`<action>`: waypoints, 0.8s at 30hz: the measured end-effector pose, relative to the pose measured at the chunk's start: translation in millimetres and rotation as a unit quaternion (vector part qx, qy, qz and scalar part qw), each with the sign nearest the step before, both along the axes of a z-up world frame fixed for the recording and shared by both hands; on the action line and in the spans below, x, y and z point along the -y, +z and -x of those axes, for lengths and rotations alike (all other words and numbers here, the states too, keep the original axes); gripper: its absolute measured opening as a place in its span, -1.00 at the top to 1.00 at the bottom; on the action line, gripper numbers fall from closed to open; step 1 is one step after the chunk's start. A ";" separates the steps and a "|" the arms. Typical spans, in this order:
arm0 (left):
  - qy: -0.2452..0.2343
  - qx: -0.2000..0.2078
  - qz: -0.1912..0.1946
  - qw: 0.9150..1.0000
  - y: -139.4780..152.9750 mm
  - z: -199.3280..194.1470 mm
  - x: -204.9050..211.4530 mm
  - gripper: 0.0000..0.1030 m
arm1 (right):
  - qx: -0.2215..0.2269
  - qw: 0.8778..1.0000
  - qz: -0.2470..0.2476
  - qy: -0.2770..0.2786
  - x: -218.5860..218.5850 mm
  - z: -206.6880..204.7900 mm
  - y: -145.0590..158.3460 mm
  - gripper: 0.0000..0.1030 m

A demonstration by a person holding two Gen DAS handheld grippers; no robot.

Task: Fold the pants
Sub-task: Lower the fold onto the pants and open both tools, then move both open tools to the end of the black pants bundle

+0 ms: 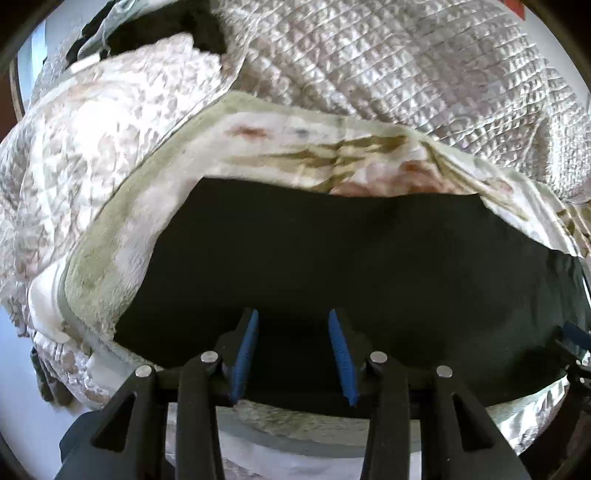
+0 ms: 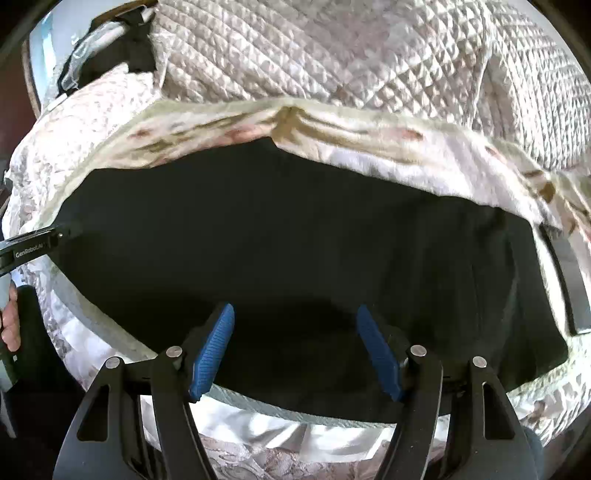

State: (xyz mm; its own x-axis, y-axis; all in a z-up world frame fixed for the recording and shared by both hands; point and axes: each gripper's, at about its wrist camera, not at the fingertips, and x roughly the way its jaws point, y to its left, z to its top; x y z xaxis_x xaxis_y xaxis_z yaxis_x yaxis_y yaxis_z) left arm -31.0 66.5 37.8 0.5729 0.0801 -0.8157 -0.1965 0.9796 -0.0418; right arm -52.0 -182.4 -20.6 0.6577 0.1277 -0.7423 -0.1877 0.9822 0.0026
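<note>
1. I saw the dark pants (image 1: 351, 251) spread flat ahead of and beneath my left gripper (image 1: 293, 321), on a fleecy blanket (image 1: 110, 236) with a greenish border and a faded floral print.

2. My left gripper's blue pads (image 1: 245, 350) stood partly apart over the near edge of the pants; nothing was visibly pinched between them, and I could not tell whether the tips touched the cloth.

3. My right gripper (image 2: 295, 314) hung over the same near edge of the pants (image 2: 295, 229), its blue pads (image 2: 214, 347) spread wide with only flat dark cloth showing in the gap.

4. From the right wrist view, the left gripper's black finger (image 2: 33, 247) reached in from the left of my right gripper, its tip at the far-left edge of the pants; a person's hand (image 2: 11, 325) gripped a dark handle below it.

5. Beyond both grippers, past the far edge of the pants, lay a pale quilted bedspread (image 1: 388, 62) with a diamond stitch pattern.

6. To the upper left of the left gripper, another dark item (image 1: 162, 29) sat half tucked behind the quilting; what it was I could not tell.

7. To the right of my right gripper, a grey strip (image 2: 565, 280) showed at the right edge of the pants.
</note>
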 end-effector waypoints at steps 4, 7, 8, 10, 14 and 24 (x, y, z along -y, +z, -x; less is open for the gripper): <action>0.008 0.013 0.003 1.000 6.2 2.8 -11.3 0.18 | 0.011 1.000 -0.006 -0.009 2.1 1.8 4.4 -0.33; 0.032 0.022 0.010 0.999 9.4 3.8 -31.6 0.18 | 0.019 1.000 -0.013 -0.013 3.6 0.4 11.4 -0.33; 0.039 0.023 0.008 0.999 9.9 4.3 -38.3 0.18 | 0.016 1.000 -0.016 -0.012 4.0 -1.1 12.3 -0.33; 0.051 0.027 0.007 0.998 11.9 4.6 -53.2 0.18 | 0.014 1.000 -0.023 -0.010 3.4 -2.4 12.9 -0.33; 0.070 0.034 0.010 0.997 14.2 2.5 -78.9 0.07 | 0.005 0.999 -0.033 -0.002 -1.7 -4.7 8.5 -0.33; 0.041 0.046 0.038 0.997 4.4 -15.9 -94.7 -0.11 | 0.007 0.999 -0.033 0.016 -17.1 -13.9 10.1 -0.33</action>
